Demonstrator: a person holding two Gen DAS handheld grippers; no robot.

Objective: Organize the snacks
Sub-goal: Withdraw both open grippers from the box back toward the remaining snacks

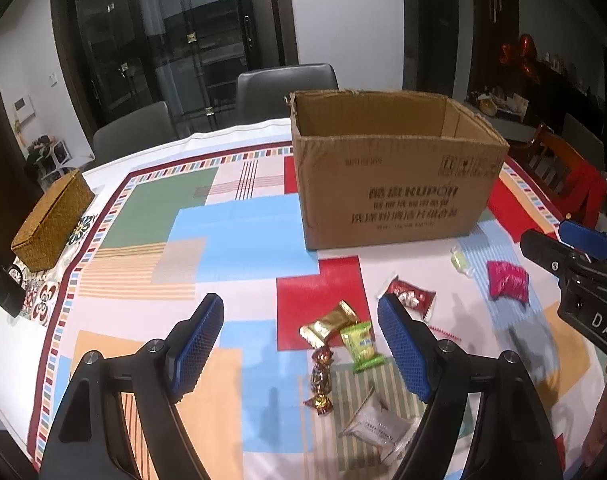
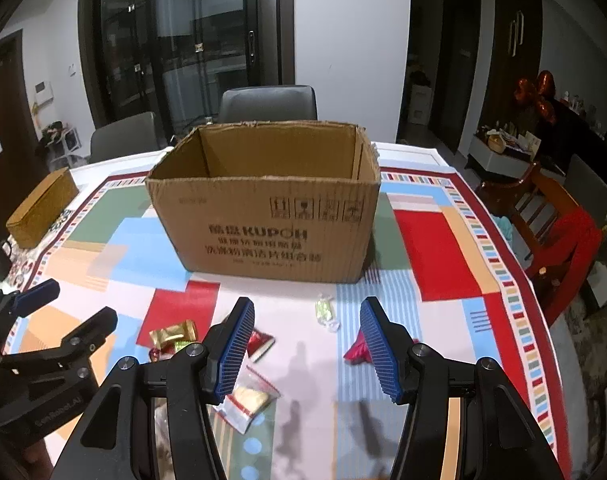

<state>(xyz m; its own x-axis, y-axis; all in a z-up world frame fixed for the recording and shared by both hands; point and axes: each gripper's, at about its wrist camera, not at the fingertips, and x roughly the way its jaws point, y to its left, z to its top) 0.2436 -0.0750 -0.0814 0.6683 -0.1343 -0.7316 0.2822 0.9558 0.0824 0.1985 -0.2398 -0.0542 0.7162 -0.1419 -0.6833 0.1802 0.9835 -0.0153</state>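
Note:
An open cardboard box (image 1: 391, 184) (image 2: 263, 220) stands on the patterned tablecloth, nothing visible inside it. In front of it lie loose snacks: a gold packet (image 1: 329, 322) (image 2: 173, 332), a green packet (image 1: 361, 344), a red-gold wrapped candy (image 1: 321, 376), a red packet (image 1: 413, 296) (image 2: 259, 342), a clear bag (image 1: 379, 428) (image 2: 247, 398), a magenta packet (image 1: 507, 280) (image 2: 355, 350) and a pale green candy (image 1: 461, 260) (image 2: 325, 310). My left gripper (image 1: 299, 300) (image 2: 69, 306) hovers open above the gold and green packets. My right gripper (image 2: 307, 304) (image 1: 545, 232) is open above the table between the red and magenta packets, holding nothing.
A woven lidded basket (image 1: 51, 224) (image 2: 39, 208) and a black mug (image 1: 5, 290) sit at the table's left edge. Grey chairs (image 2: 267, 102) stand behind the table. A wooden chair with a red garment (image 2: 567, 236) is off the right side.

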